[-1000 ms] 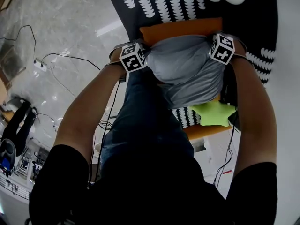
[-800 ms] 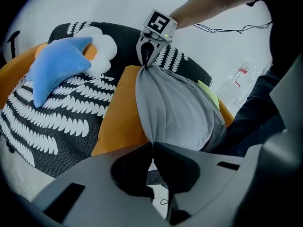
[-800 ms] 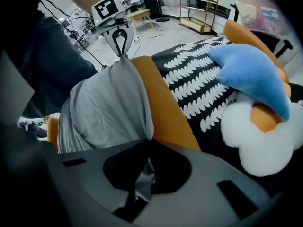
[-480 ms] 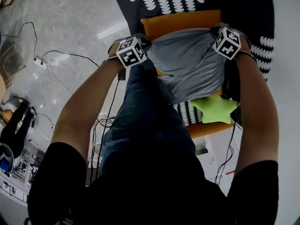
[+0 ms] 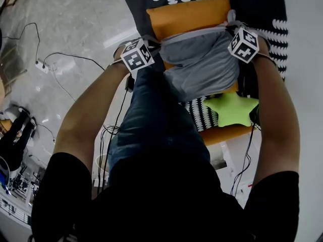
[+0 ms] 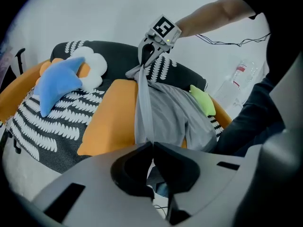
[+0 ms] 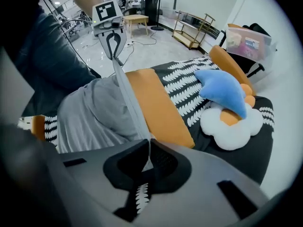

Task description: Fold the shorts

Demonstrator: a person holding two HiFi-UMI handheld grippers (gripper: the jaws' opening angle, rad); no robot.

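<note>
The grey shorts [image 5: 202, 64] hang by their waistband, stretched tight between my two grippers above the orange cushion [image 5: 186, 15]. My left gripper [image 6: 151, 144] is shut on one end of the waistband, and the shorts [image 6: 175, 110] drape down from it toward the person's leg. My right gripper [image 7: 146, 145] is shut on the other end of the band, with the shorts [image 7: 90, 112] sagging below it. In the head view the left gripper [image 5: 153, 46] and right gripper [image 5: 231, 26] sit at the band's two corners.
A black-and-white patterned seat [image 5: 262, 9] carries the orange cushion and a green star pillow [image 5: 232, 110]. A blue star pillow [image 7: 222, 89] and a white cloud pillow [image 7: 232, 126] lie farther along it. Cables [image 5: 65, 64] run over the glossy floor at left.
Both grippers have risen and moved toward the top of the head view, lifting the waistband and pulling the shorts off the orange cushion, which now shows more.
</note>
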